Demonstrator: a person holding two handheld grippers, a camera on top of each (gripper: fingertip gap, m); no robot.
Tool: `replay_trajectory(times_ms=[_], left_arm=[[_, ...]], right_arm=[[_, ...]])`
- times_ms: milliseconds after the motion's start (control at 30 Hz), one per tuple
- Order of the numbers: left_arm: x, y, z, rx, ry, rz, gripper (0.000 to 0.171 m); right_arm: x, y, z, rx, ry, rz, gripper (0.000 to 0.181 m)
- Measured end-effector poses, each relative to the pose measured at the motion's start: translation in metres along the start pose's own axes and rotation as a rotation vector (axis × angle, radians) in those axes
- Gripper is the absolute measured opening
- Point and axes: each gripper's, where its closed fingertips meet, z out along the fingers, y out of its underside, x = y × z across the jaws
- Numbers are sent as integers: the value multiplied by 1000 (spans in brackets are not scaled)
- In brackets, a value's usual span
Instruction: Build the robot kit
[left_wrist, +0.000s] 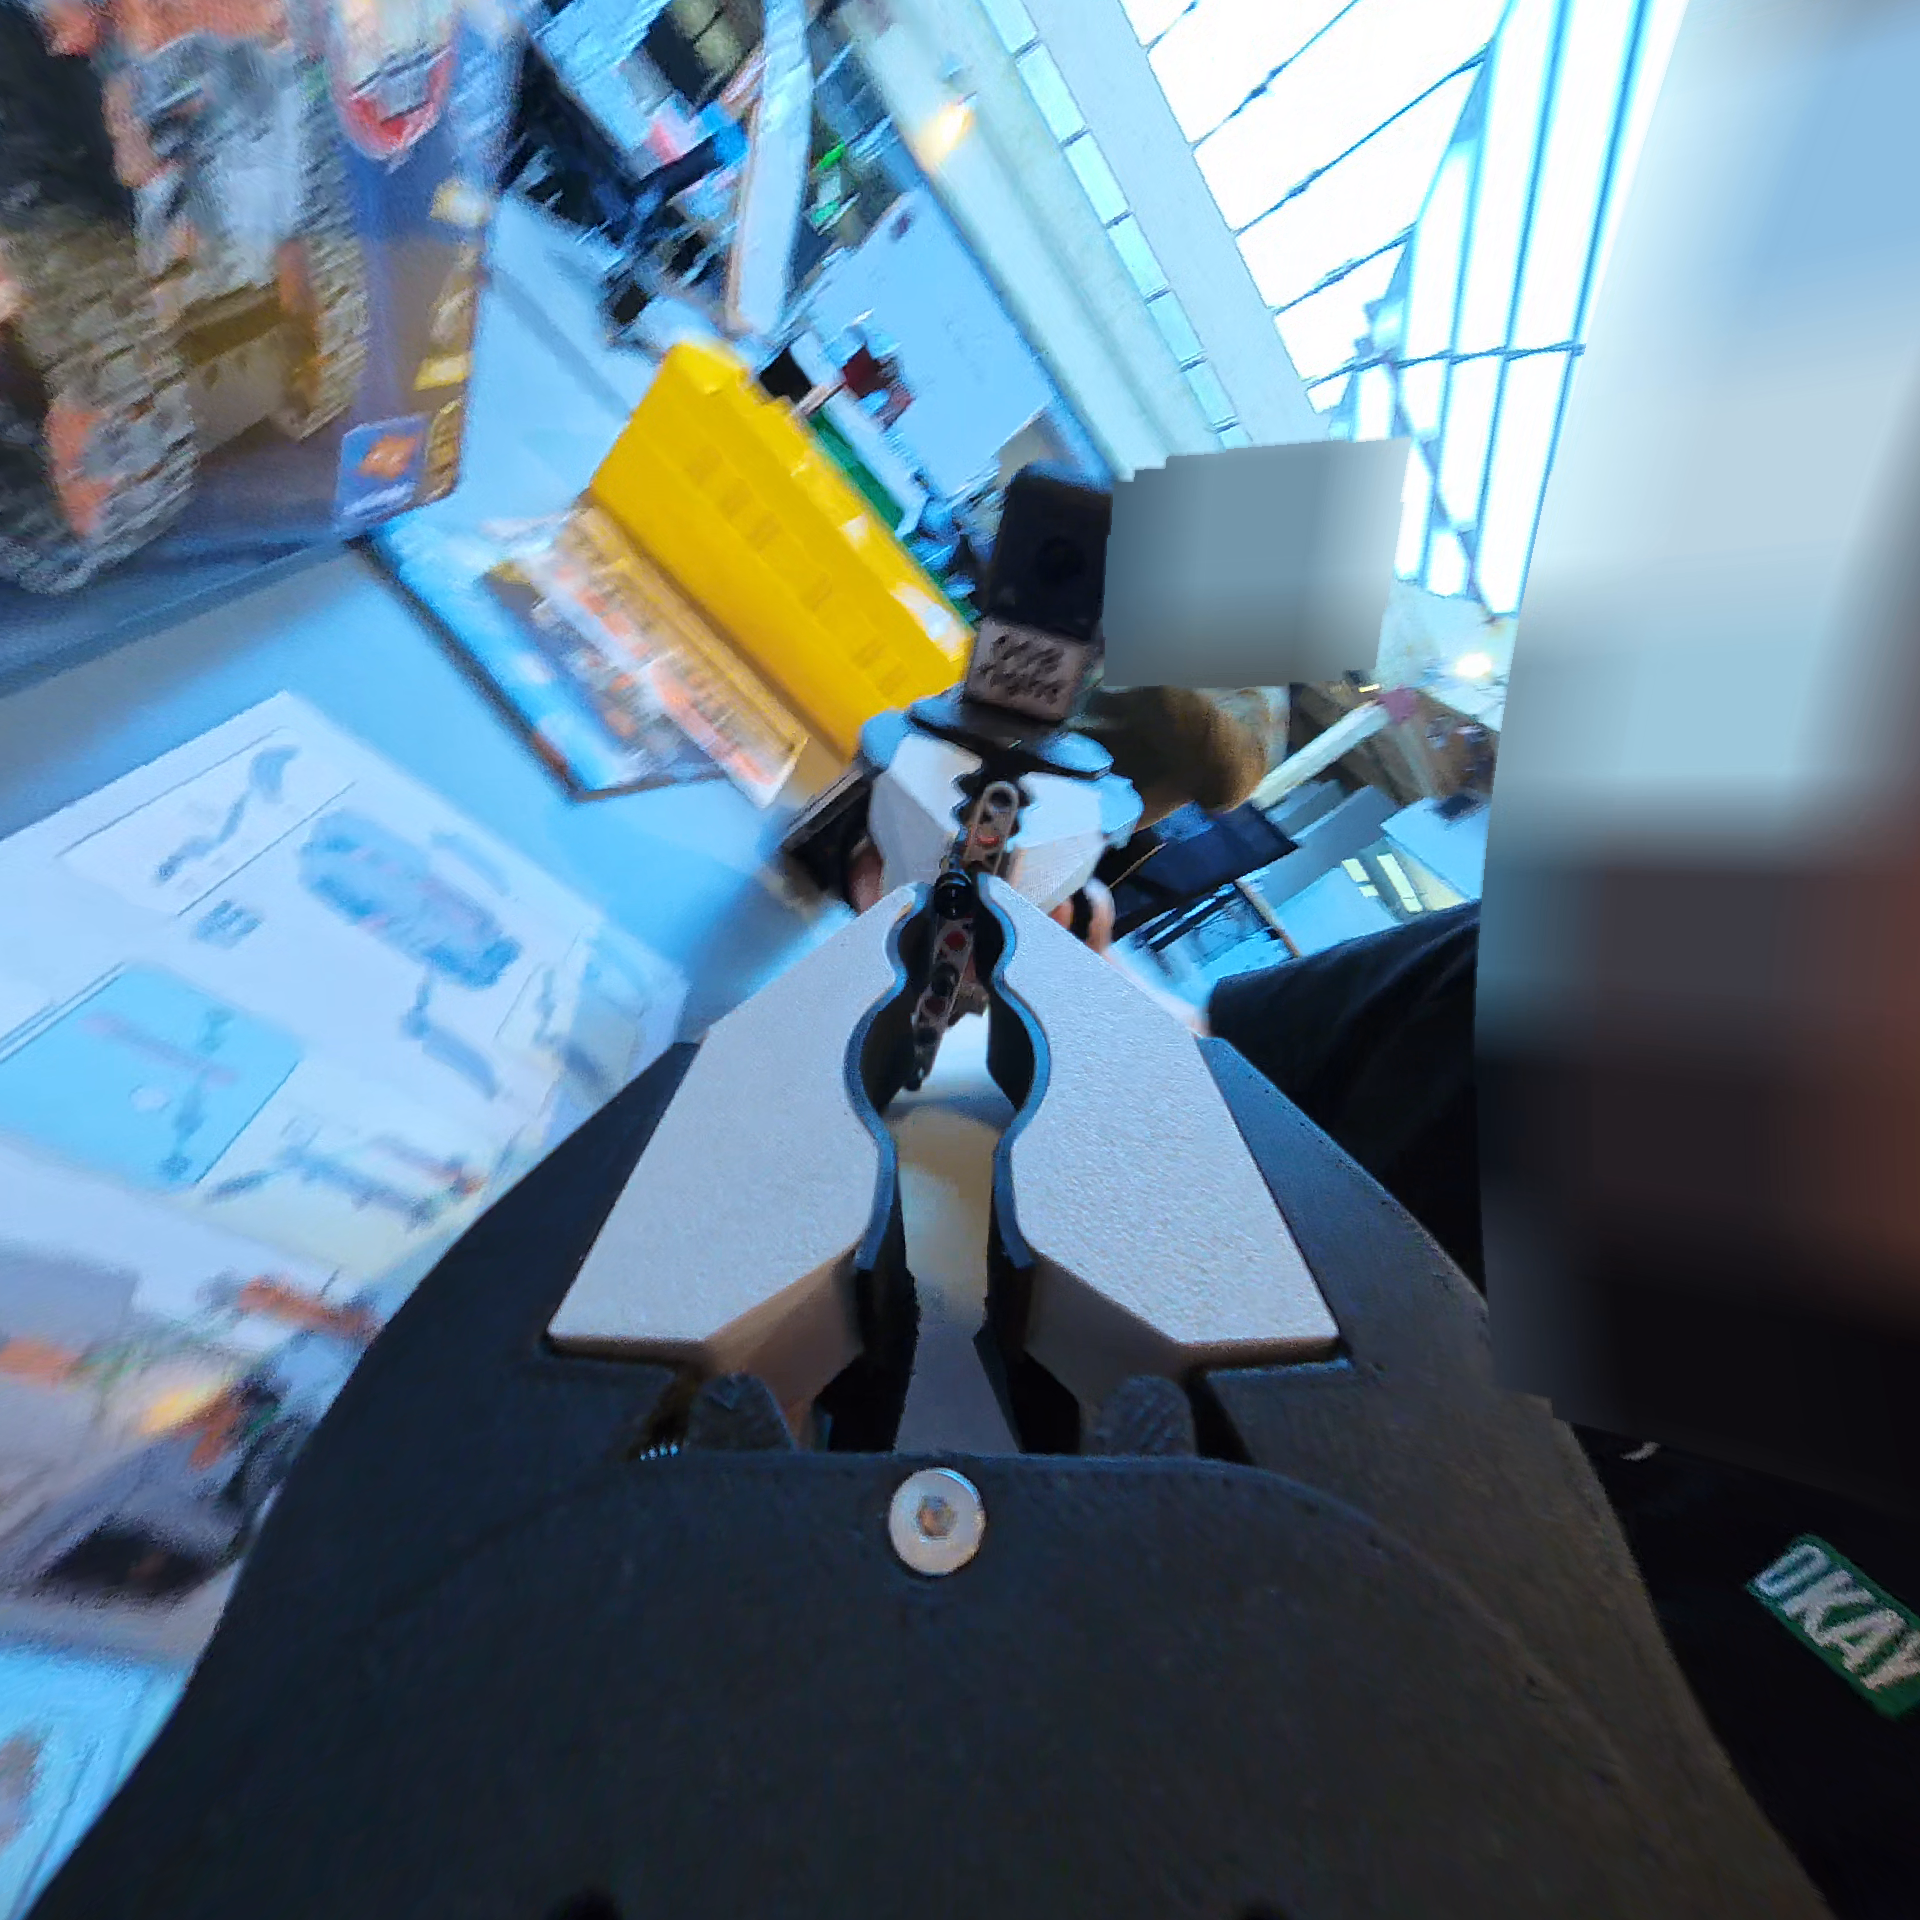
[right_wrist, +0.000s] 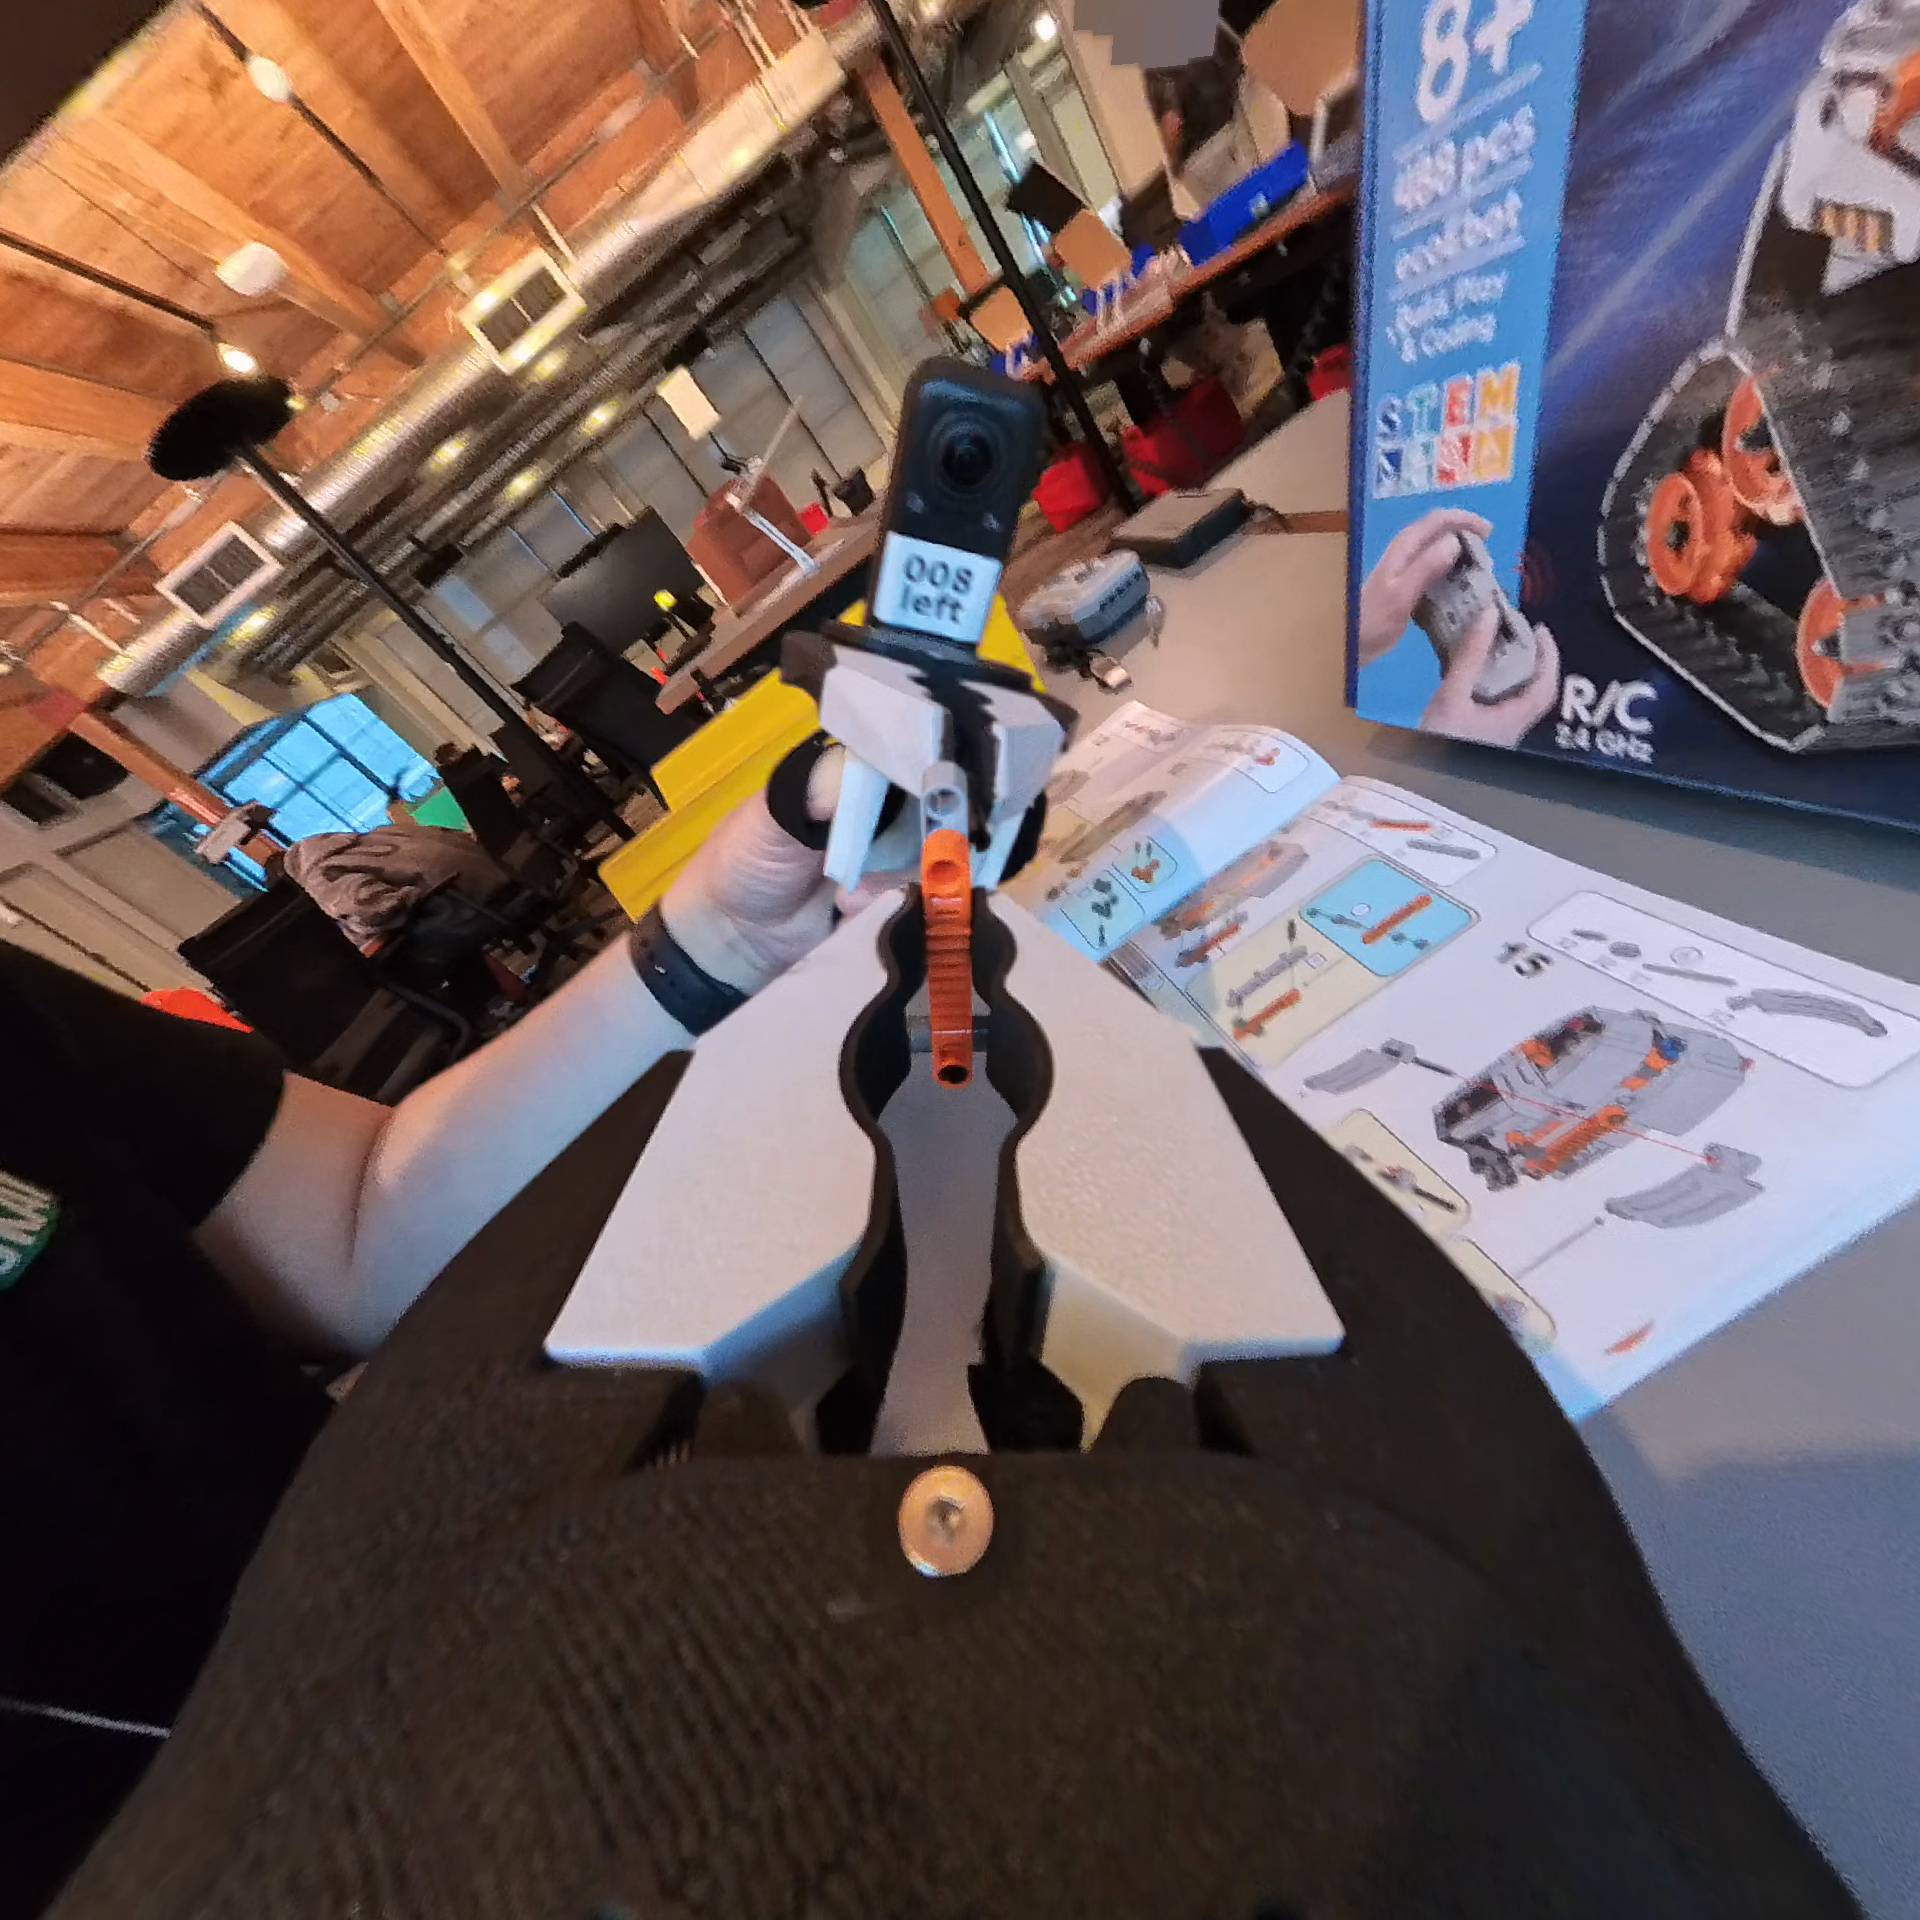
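Observation:
My left gripper (left_wrist: 954, 896) is shut on a thin grey holed beam (left_wrist: 948, 961) with dark and red pins, seen edge-on and held in the air. My right gripper (right_wrist: 948, 916) is shut on an orange toothed rack piece (right_wrist: 948, 971). The two grippers face each other, tip to tip. In the right wrist view the left gripper (right_wrist: 940, 769) holds the grey beam (right_wrist: 940, 798), and the orange piece's front end touches its lower end. In the left wrist view the right gripper (left_wrist: 992, 800) shows just beyond my fingertips. A hand (right_wrist: 758, 883) holds the left gripper.
An open instruction booklet (right_wrist: 1403, 997) lies on the grey table (right_wrist: 1766, 1507), and also shows in the left wrist view (left_wrist: 260, 987). A large blue toy box (right_wrist: 1662, 364) stands behind it. A yellow bin (left_wrist: 769, 520) sits farther back. A person's forearm (right_wrist: 436, 1143) crosses at the left. Less than 4 cm separates the two grippers' tips.

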Motion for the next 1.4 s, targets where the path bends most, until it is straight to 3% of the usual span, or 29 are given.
replay_trajectory(times_ms=[133, 200, 367, 467, 833, 1133, 1400], left_arm=[[-12, 8, -6, -49, -65, -31, 3], [-17, 10, -10, -59, -109, -28, 3], [-7, 3, -12, -37, -79, -17, 3], [-4, 2, -12, -35, -72, -9, 3], [7, -2, -10, -17, -40, 7, 3], [10, -3, -8, -11, -13, -4, 2], [14, -5, -7, -1, 4, -7, 2]], right_arm=[[16, 24, 2, -163, 95, -27, 5], [20, 43, 0, -315, 147, -65, 5], [15, 74, -19, -671, 318, -302, 5], [21, 89, -26, -797, 380, -395, 6], [28, 115, -14, -874, 349, -449, 13], [25, 103, -3, -826, 362, -555, 16], [19, 100, -4, -929, 437, -618, 16]])
